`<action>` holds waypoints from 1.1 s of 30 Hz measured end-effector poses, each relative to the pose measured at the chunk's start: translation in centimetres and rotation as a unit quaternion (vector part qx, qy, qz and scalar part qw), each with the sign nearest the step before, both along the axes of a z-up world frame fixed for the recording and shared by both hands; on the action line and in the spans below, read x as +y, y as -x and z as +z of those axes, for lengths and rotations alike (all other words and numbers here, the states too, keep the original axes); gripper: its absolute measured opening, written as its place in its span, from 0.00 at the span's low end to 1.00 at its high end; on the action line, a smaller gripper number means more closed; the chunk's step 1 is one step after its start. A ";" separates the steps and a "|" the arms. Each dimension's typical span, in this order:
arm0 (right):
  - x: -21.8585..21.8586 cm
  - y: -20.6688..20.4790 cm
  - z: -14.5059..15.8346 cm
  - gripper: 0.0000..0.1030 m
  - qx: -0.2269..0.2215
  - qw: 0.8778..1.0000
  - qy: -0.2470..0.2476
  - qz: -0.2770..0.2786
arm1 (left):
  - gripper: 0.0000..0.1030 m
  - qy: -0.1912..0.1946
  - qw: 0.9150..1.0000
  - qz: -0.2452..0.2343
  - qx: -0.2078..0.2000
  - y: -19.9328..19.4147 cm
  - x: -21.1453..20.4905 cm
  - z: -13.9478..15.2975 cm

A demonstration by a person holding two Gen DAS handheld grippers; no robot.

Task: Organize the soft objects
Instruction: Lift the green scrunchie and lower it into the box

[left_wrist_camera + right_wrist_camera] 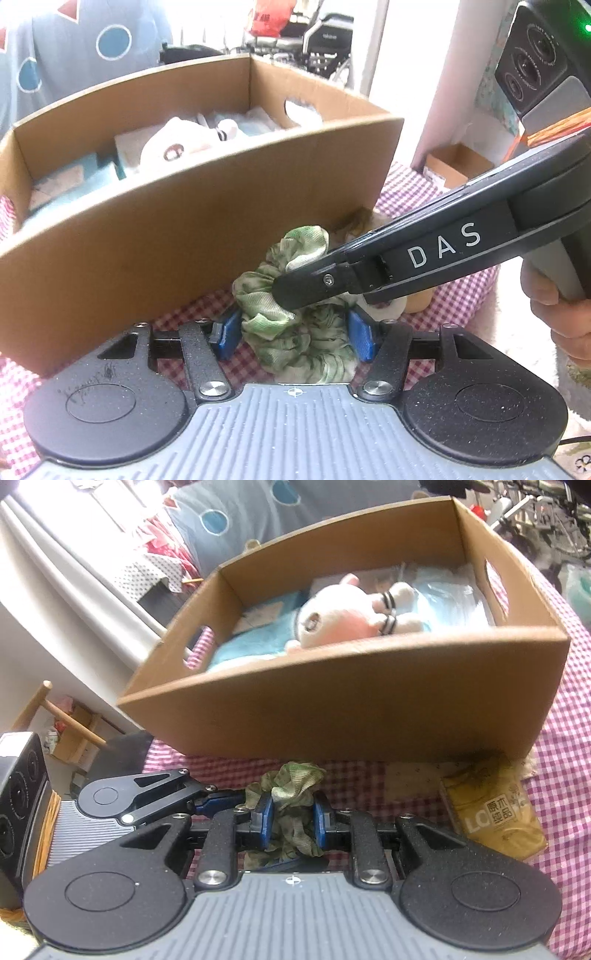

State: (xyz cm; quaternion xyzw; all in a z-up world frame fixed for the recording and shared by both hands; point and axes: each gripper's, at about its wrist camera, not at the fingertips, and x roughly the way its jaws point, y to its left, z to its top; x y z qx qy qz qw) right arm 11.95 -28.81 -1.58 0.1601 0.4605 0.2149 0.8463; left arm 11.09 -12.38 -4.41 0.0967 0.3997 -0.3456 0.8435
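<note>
A green tie-dye scrunchie (310,350) lies bunched in front of the cardboard box (184,240), just above the pink checked cloth. My left gripper (293,338) has its blue pads against both sides of it. My right gripper (288,295) reaches in from the right and pinches the scrunchie's upper folds. In the right wrist view, the right gripper (292,819) is squeezed narrowly on the scrunchie (295,779), and a left gripper finger (207,803) comes in from the left. The box (332,701) holds a white and pink plush toy (332,624) on light blue cloth.
A yellow packet (495,812) lies on the checked tablecloth (554,738) to the right, against the box's front corner. A hand (554,306) grips the right tool's handle. A small open carton (454,166) sits beyond the table edge, and a grey patterned cushion is behind the box.
</note>
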 end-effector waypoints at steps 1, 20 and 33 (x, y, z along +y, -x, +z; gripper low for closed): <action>0.1 0.3 0.4 0.23 -0.006 1.000 -0.002 0.001 | 0.57 0.001 1.000 0.002 -0.006 0.3 0.1 0.3; 2.7 0.5 13.0 0.24 -0.179 0.982 0.014 0.053 | 0.58 0.027 0.988 0.003 -0.151 1.5 2.5 11.7; 1.5 -11.9 10.8 0.24 -0.074 0.996 -0.016 0.057 | 0.58 0.062 0.998 0.003 0.023 -11.9 2.0 9.2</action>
